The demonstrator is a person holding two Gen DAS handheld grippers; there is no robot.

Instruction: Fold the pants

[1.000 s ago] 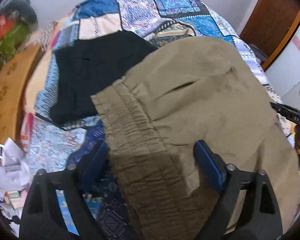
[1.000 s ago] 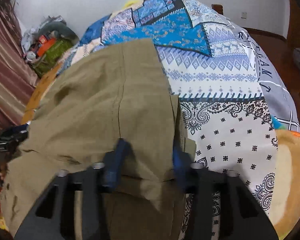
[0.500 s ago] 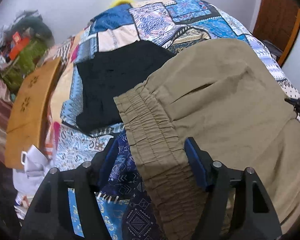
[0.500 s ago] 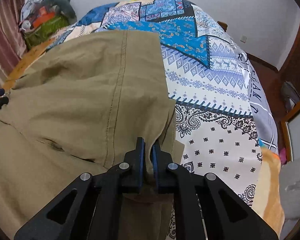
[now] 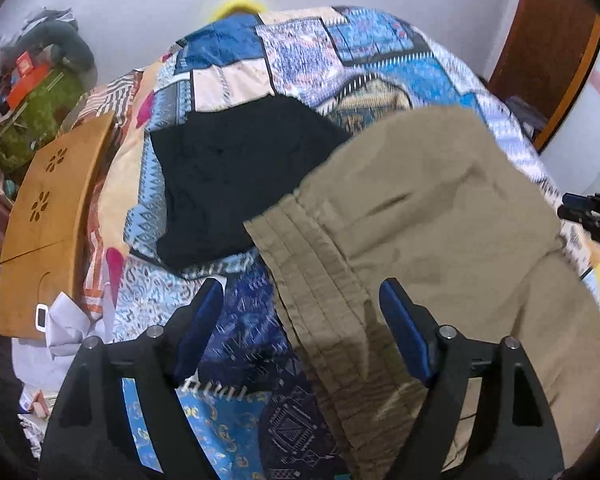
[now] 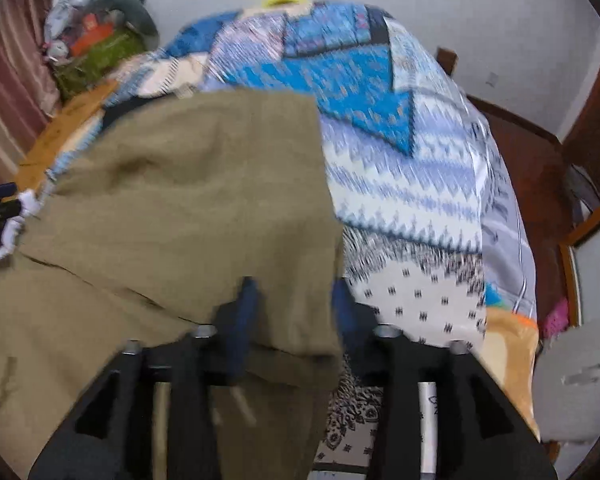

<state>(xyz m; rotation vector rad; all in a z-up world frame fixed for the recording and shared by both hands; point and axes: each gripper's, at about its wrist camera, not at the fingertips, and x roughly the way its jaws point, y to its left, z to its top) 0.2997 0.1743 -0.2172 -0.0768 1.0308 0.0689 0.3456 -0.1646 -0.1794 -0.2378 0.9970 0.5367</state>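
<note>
The olive-khaki pants (image 5: 440,248) lie on a patchwork bedspread (image 5: 300,64), with the elastic waistband (image 5: 320,288) toward me in the left wrist view. My left gripper (image 5: 302,320) is open, its blue pads straddling the waistband edge without holding it. In the right wrist view the pants (image 6: 180,208) fill the left half. My right gripper (image 6: 296,308) is open, its fingers on either side of the pants' right edge, which drapes over them. The right view is motion-blurred.
A black garment (image 5: 236,176) lies on the bed beyond the waistband. A wooden board (image 5: 48,216) and a clothes pile (image 5: 32,92) are at the left. A wooden door frame (image 5: 548,52) is at the right. The bed's right edge (image 6: 512,216) drops to the floor.
My right gripper went from open to shut on the pants edge, and is now open again. My left gripper stayed open and drew back from the waistband.
</note>
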